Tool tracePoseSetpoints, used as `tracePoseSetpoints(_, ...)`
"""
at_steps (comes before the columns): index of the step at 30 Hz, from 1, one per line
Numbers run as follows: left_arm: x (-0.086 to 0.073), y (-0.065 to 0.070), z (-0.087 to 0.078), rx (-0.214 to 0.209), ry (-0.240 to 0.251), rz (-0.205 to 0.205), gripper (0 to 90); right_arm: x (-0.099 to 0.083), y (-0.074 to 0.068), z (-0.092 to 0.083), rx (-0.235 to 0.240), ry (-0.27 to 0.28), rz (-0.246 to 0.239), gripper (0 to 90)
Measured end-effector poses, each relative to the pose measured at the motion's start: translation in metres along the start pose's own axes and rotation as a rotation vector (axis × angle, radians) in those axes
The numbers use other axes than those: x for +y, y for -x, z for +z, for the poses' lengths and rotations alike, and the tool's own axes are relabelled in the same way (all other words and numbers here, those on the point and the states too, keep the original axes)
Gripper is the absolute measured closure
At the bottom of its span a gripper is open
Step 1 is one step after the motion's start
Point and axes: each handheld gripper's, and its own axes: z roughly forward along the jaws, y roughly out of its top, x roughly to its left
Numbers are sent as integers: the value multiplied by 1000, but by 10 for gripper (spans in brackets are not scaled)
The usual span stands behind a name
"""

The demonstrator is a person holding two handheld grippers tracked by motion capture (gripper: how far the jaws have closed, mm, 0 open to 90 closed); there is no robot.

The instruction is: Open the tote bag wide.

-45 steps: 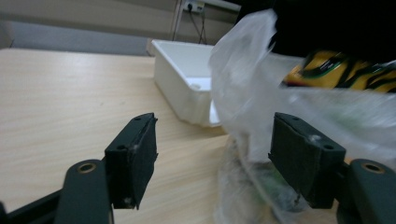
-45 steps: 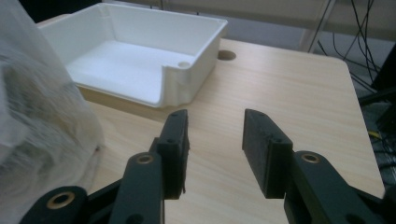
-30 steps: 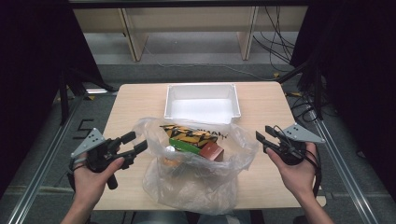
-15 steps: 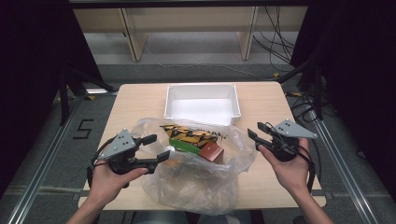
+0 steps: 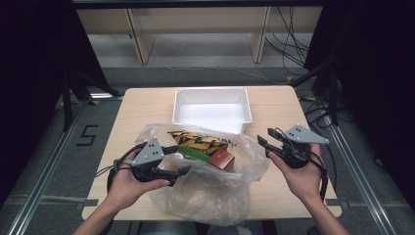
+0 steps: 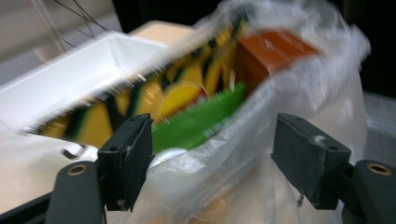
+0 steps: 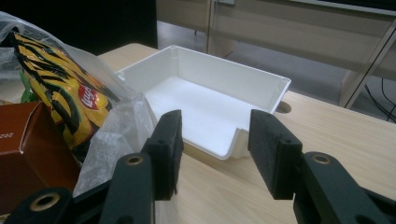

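Pale wood table [image 5: 147, 105] carries white tray [image 5: 211, 108]; grey floor around.

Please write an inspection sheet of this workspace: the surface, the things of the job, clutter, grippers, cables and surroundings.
Surface: light wooden table, bare around the things.
Job's things: clear plastic bag at the near middle, holding a yellow-and-black snack packet, a green packet and a brown box; white tray behind it, nothing inside.
Clutter: nothing seen.
Grippers: left gripper open, jaws just opened wider, bag film between them, pads not pressing; right gripper open, nothing between its jaws, beside the bag's right edge.
Cables: one trails from each gripper; more on the floor at far right.
Surroundings: dark curtains at both sides, wooden furniture legs behind, a "5" mark on the floor.
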Motion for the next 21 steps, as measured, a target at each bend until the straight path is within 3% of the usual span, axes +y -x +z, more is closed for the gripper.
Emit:
tracePoseSetpoints(3,-2,2,2,14,-17,13,328,-1,0,2,8,-5,9,553)
tracePoseSetpoints(4,-2,2,1,22,-17,37,345,-1,2,2,0,2,-15,553)
tracePoseSetpoints(5,-2,2,1,23,-25,52,381,-1,0,2,15,-11,5,553)
tracePoseSetpoints(7,-2,3,-1,22,-15,42,435,-1,2,2,0,-2,-26,553)
tracePoseSetpoints(8,-2,4,-2,24,-14,58,445,-2,-1,2,-12,1,6,553)
tracePoseSetpoints(9,-2,5,-3,25,-10,56,455,-2,1,3,-15,13,-12,554)
tracePoseSetpoints(10,-2,6,-4,26,-2,65,472,-2,-1,2,0,-11,9,554)
tracePoseSetpoints(12,-2,6,-6,22,2,82,528,-2,-1,3,-1,-12,10,554)
tracePoseSetpoints(13,-2,6,-7,20,3,99,559,-2,1,3,-4,1,-11,553)
tracePoseSetpoints(18,-6,10,-11,10,-17,142,694,-2,-2,3,4,-26,0,554)
tracePoseSetpoints(21,-9,13,-13,-2,-22,129,762,-4,-3,5,-6,-4,2,572)
